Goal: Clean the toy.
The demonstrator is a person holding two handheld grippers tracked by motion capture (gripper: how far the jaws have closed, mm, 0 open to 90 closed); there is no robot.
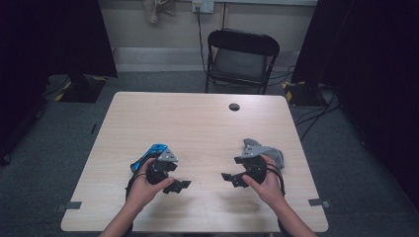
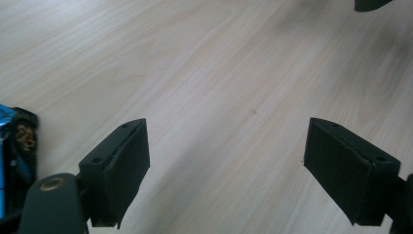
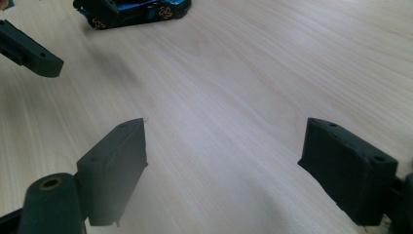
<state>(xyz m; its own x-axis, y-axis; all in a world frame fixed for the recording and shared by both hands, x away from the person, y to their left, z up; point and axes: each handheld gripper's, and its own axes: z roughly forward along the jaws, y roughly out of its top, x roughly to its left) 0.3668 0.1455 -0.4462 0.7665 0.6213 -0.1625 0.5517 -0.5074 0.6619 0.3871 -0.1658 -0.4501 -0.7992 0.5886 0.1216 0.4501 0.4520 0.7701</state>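
Toy car: blue toy car point(image 1: 149, 155) with black trim and gold wheels, lying on the wooden table point(image 1: 197, 123) at about 8 o'clock from the table's middle, just behind the left gripper point(image 1: 179, 185); in the right gripper view it sits far off at 11 o'clock point(image 3: 134, 9).
Left gripper: held low over the table near the person's edge, jaws spread wide with bare wood between them; nothing gripped. The car shows at the 9 o'clock edge of its own view point(image 2: 12, 156), outside the jaws.
Right gripper: point(image 1: 230, 178) at about 4 o'clock from the table's middle, jaws equally wide apart, holding nothing; it points toward the left gripper.
Step in hand: judged as the approach; neither gripper touches the car.
Next move: likely the left gripper must turn toward the car, straddle its body, then close.
Containers: none on the table; a black chair point(image 1: 240, 57) stands beyond the 12 o'clock edge.
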